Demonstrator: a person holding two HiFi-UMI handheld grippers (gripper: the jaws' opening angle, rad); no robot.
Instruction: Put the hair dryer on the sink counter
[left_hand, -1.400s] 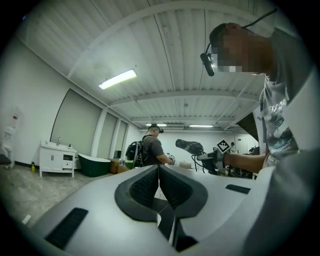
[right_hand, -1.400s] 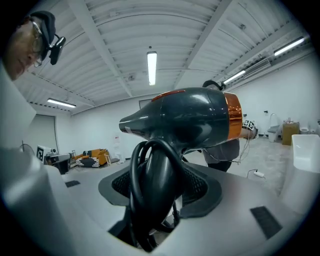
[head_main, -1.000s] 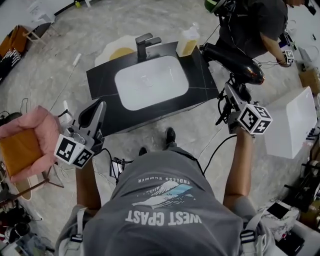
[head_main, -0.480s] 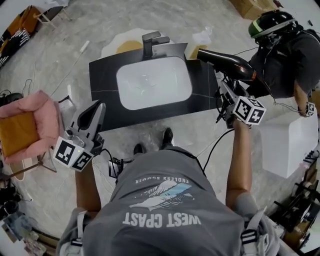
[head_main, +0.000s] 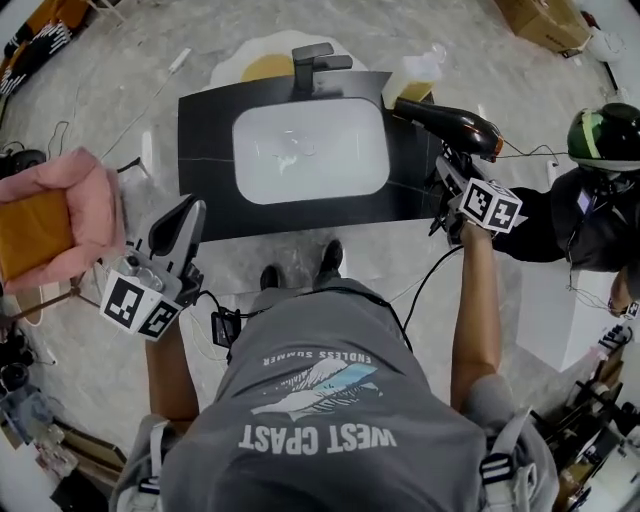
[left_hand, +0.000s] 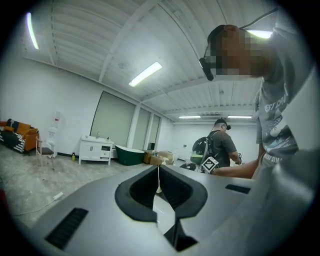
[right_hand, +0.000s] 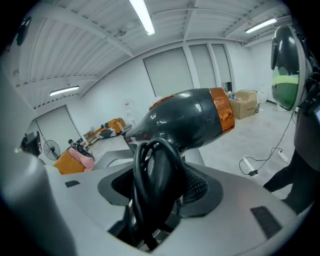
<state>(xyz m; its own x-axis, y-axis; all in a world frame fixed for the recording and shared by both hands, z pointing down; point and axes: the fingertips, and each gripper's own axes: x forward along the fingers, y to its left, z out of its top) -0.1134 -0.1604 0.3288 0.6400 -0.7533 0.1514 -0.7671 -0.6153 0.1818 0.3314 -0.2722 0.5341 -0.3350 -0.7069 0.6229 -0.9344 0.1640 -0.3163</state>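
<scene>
The black hair dryer (head_main: 455, 123), with an orange band, hangs over the right end of the black sink counter (head_main: 205, 150); its nozzle points left toward the basin. My right gripper (head_main: 451, 167) is shut on its handle. In the right gripper view the cord-wrapped handle (right_hand: 156, 186) fills the gap between the jaws of my right gripper (right_hand: 160, 192), and the dryer's body (right_hand: 192, 119) rises above them. My left gripper (head_main: 186, 214) hangs in front of the counter's left corner, over the floor. Its jaws meet with nothing between them in the left gripper view (left_hand: 158, 174).
The counter holds a white basin (head_main: 310, 150), a dark faucet (head_main: 316, 62) at the back and a bottle of yellow liquid (head_main: 415, 78) at the back right. A pink chair (head_main: 50, 225) stands left. A helmeted person (head_main: 600, 190) and a white box (head_main: 560, 300) are right.
My right gripper has carried the hair dryer in over the counter's right end. The helmeted person has shifted to the right side. My left gripper has kept its place.
</scene>
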